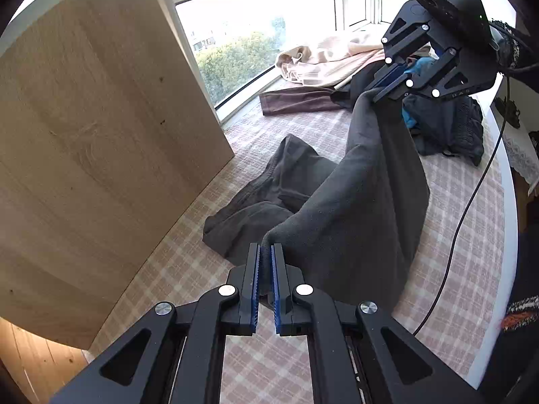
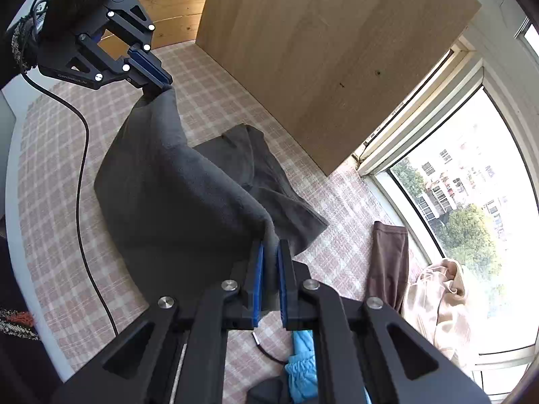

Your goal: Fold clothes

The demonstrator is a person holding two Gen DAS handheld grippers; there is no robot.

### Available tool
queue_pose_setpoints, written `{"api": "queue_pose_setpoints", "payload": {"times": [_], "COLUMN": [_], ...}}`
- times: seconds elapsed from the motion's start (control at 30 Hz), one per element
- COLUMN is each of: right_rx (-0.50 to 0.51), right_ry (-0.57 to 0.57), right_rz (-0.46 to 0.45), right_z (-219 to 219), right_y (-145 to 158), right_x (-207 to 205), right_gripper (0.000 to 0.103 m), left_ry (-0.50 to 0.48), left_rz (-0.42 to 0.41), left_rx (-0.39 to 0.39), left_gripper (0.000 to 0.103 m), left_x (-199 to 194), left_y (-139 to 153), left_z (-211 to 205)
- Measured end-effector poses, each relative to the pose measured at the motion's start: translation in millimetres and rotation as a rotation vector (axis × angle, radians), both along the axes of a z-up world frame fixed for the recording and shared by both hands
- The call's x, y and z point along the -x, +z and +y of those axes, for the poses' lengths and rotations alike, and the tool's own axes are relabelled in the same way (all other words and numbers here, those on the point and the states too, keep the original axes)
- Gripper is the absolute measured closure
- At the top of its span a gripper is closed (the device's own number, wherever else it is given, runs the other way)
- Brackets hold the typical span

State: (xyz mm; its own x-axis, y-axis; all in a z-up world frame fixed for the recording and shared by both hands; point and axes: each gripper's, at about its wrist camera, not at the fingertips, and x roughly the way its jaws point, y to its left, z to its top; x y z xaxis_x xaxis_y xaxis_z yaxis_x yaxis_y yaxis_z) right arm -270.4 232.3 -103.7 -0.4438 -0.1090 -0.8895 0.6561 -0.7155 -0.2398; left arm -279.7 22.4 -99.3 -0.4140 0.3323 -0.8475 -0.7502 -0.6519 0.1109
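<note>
Left gripper (image 1: 266, 252) is low over the bed (image 1: 454, 208), fingers pointing away from the camera toward the window (image 1: 252, 33). Jaws narrow, clamped on a bunched corner of the grey garment (image 1: 353, 208); cloth is pinched between the blue ribbed pads (image 1: 256, 286).

Right gripper (image 1: 387, 89) sits higher and further along the bed, nearer the window, angled down and left. Its jaws are also nearly closed, pinching another corner of the same garment. From the right wrist view: right gripper (image 2: 270, 252) with grey cloth between its blue pads, left gripper (image 2: 161, 87) holding the far corner above the bed.

Garment (image 2: 175, 202): dark grey, matte, fleece-like nap, thick. It hangs as a sagging sheet between the two grips; the lower part rests crumpled on the bed, with a seamed band showing in the heap on the panel side.

Bed cover: pink-and-white check, woven texture, flat.

Wood panel (image 1: 94, 141): light, visible grain and a few knots, upright, bordering the bed on the side away from the person; the garment heap lies near its foot, not touching.

Further along the bed, toward the window: brown cloth (image 1: 299, 101) laid flat, beige cloth (image 1: 323, 57) rumpled behind it, a dark pile (image 1: 448, 128) with a blue piece (image 1: 409, 119) showing, just behind the right gripper.

Black cable (image 1: 461, 219) runs across the bed on the person's side of the garment.
</note>
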Motion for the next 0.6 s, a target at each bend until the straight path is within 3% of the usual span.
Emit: {"api": "queue_pose_setpoints", "payload": {"times": [0.17, 0.33, 0.47, 0.6], "right_rx": [0.022, 0.054, 0.057, 0.07], "right_ry": [-0.039, -0.063, -0.092, -0.121], "right_rz": [-0.104, -0.185, -0.214, -0.229], "right_z": [17.6, 27.9, 33.0, 35.2], "right_y": [-49.0, -89.9, -116.9, -127.7], "right_x": [79.6, 119.1, 136.5, 135.9], "right_gripper": [0.095, 0.096, 0.096, 0.094], "left_ry": [0.013, -0.004, 0.012, 0.02], "left_rz": [-0.107, -0.176, -0.155, -0.121], "left_rx": [0.001, 0.028, 0.052, 0.042], "left_gripper": [0.098, 0.098, 0.103, 0.102], "left_x": [77.6, 123.1, 145.6, 143.5], "left_y": [-47.5, -92.6, -112.5, -106.0], "left_z": [-4.4, -3.7, 0.0, -1.1]}}
